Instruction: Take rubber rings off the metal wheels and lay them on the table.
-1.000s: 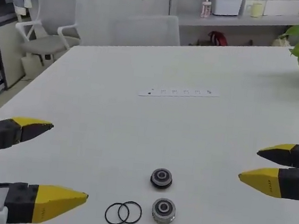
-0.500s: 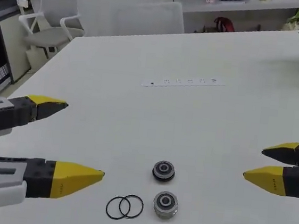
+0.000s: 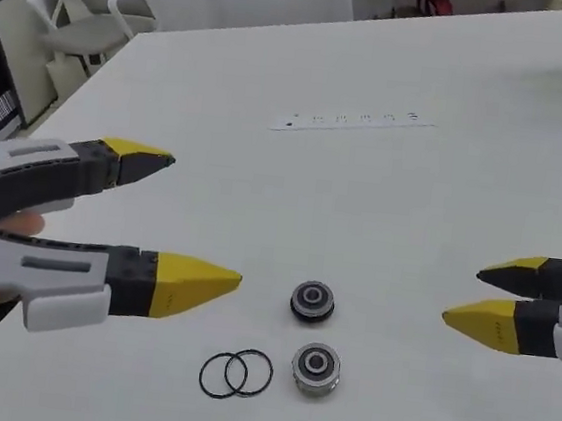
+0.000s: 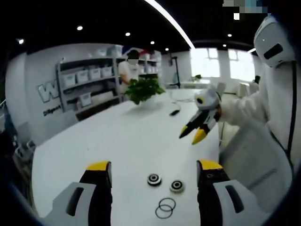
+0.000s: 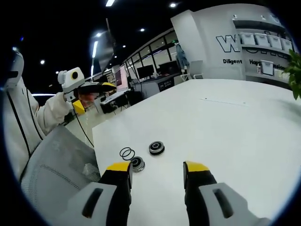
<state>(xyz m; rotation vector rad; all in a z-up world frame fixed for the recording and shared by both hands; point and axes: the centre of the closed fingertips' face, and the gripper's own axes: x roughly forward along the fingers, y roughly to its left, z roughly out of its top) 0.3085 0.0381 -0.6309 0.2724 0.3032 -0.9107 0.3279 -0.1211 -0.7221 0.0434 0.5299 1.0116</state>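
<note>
While the left claw hangs over the white tabletop at the left of the head view, its yellow-tipped jaws stand wide apart and hold nothing. Just right of its lower jaw tip, toward the bottom centre of the frame, two thin black rings lie flat on the tabletop, overlapping each other. Right beside them sits one wheel, silvery around its rim, close to the rings though I cannot tell if it touches them. The second wheel lies just above it in the frame, dark around its rim, with a small gap between the two. At the right edge the right claw hovers well apart from the wheels, jaws parted and empty, tips pointing left. In the left gripper view that claw's own jaws rise from the bottom with a broad gap; the wheels sit in that gap, the rings below them, and the right claw shows above, right of centre. In the right gripper view the right claw is likewise spread and empty, with the rings and wheels just above its left jaw and the left claw at upper left.
</note>
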